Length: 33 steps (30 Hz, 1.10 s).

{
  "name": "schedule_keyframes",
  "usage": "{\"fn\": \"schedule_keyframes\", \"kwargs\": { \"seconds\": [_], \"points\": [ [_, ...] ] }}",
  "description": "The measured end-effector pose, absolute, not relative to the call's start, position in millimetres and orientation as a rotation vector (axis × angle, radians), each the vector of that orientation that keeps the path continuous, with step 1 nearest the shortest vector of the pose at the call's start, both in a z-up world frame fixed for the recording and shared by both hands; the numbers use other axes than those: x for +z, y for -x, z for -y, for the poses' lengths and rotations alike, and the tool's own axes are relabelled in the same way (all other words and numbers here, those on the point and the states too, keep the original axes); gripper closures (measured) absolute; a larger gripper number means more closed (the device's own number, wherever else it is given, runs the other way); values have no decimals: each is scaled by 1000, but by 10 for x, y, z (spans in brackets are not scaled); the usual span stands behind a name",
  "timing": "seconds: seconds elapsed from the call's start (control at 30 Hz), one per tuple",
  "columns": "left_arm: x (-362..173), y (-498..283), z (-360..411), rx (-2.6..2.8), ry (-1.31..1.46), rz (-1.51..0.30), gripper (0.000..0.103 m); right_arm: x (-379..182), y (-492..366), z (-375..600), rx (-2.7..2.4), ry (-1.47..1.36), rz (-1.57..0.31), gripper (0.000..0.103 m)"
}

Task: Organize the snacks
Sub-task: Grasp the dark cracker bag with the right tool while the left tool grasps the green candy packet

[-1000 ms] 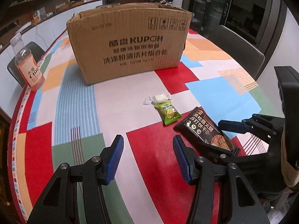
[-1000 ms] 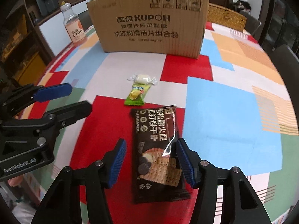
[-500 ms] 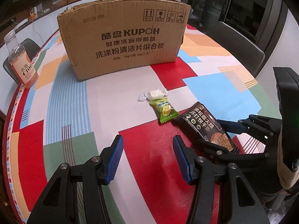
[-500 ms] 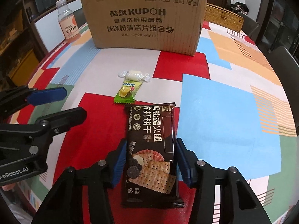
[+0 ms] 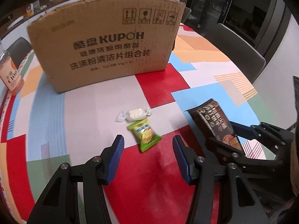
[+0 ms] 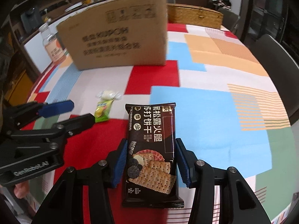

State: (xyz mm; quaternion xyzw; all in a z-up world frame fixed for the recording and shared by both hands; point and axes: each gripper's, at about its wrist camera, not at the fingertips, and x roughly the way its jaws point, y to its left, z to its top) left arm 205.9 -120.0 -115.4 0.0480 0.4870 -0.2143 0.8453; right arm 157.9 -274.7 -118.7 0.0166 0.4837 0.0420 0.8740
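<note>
Both claws have pushed closer to the cardboard box (image 5: 106, 43) since a second ago. Right claw (image 6: 150, 160) clenches the black cracker packet (image 6: 152, 147) by its long edges, blue pads pressing both sides, its far end tilted up off the bench (image 6: 196, 102). Left claw (image 5: 147, 147) is closing with nothing between its pads (the green snack packet (image 5: 144, 135) lies just ahead of them), touching the white wrapped candy (image 5: 133, 114) beyond. A bottle (image 5: 9, 76) stands left of the box.
</note>
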Motion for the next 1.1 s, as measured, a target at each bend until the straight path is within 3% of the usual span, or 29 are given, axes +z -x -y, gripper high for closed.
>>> {"fn": "schedule_keyframes", "kwargs": {
  "seconds": [0.23, 0.47, 0.87, 1.03, 1.1],
  "points": [
    [-1260, -2192, 1309, -430, -93, -1056, 61, -1160, -1638, 2851, 73, -46, -995, 53],
    [-1334, -2250, 1296, -430, -76, -1095, 79, -1169, -1688, 2815, 91, -45, -993, 53],
    [-1264, -2197, 1206, -445, -62, -1075, 85, -1149, -1684, 2768, 102, -46, -992, 53],
    [-1278, -2188, 1209, -456, -75, -1079, 84, -1124, -1673, 2738, 106, -39, -987, 53],
    [-1285, -2183, 1223, -456, -86, -1080, 79, -1126, -1663, 2732, 108, -38, -988, 53]
  ]
}}
